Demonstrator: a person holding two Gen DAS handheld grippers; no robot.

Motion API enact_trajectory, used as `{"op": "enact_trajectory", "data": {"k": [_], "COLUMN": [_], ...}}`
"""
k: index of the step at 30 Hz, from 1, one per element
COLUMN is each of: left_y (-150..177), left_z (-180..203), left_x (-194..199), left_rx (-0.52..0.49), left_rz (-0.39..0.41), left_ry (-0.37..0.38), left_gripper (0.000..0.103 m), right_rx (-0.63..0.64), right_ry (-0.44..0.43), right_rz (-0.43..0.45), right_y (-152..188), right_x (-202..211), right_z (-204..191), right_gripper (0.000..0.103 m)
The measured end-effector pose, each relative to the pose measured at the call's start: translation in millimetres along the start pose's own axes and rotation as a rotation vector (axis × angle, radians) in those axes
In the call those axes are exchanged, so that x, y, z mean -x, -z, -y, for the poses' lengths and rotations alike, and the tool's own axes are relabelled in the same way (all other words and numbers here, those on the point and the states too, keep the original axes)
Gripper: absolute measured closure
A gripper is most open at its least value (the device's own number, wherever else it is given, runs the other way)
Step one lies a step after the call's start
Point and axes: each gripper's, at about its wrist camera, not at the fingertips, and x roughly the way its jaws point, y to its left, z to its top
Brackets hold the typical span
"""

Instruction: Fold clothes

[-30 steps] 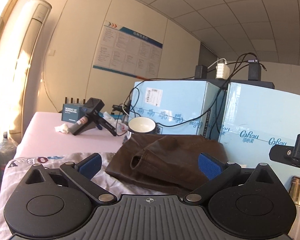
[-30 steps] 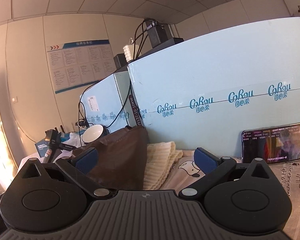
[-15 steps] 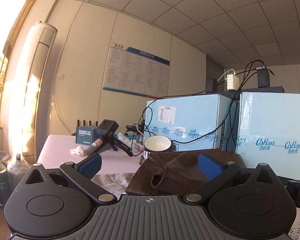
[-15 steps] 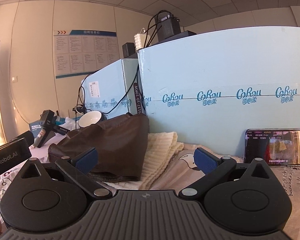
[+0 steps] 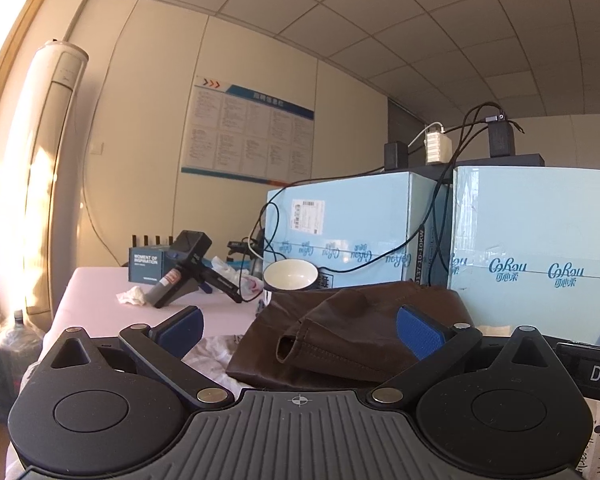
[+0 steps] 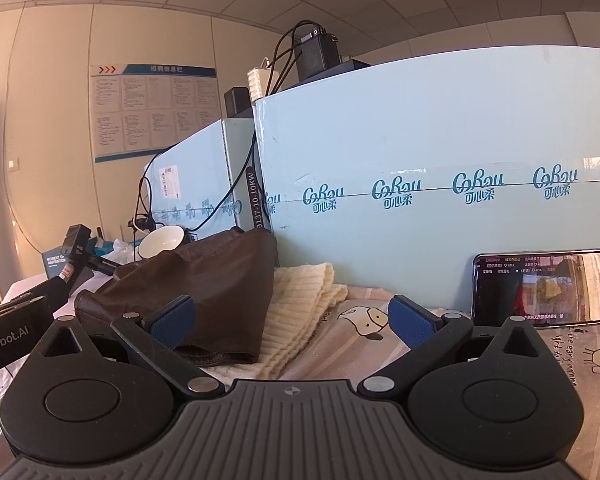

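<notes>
A folded dark brown garment (image 5: 352, 336) lies on the printed sheet ahead of my left gripper (image 5: 300, 330), which is open and empty, just short of the cloth. In the right wrist view the same brown garment (image 6: 204, 280) rests on a folded cream knit sweater (image 6: 304, 300). My right gripper (image 6: 292, 320) is open and empty, its left pad (image 6: 172, 320) in front of the brown garment's near edge. The left gripper's body (image 6: 8, 332) shows at the left edge of that view.
Pale blue cartons (image 6: 440, 168) stand right behind the clothes, with chargers and cables on top. A phone (image 6: 540, 286) leans against the carton at the right. A white bowl (image 5: 290, 276), a black device (image 5: 188, 268) and a small dark box (image 5: 146, 266) sit at the back left.
Both grippers have drawn back and tilted up a little from the clothes pile. Both stay open and empty. The clothes have not moved.
</notes>
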Motion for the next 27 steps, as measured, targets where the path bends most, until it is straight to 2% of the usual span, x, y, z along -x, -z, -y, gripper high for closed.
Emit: {"op": "enact_trajectory", "data": {"k": [27], "left_y": [0.2], "left_z": [-0.6], "left_x": [0.7], "left_rx": [0.004], "left_rz": [0.002], "left_ry": [0.009], "left_gripper": [0.000], "right_rx": [-0.010], "right_ry": [-0.009], "right_rz": [-0.009], "right_y": [1.3], "right_x": [-1.1], "right_z": [0.2], "right_gripper": [0.000]}}
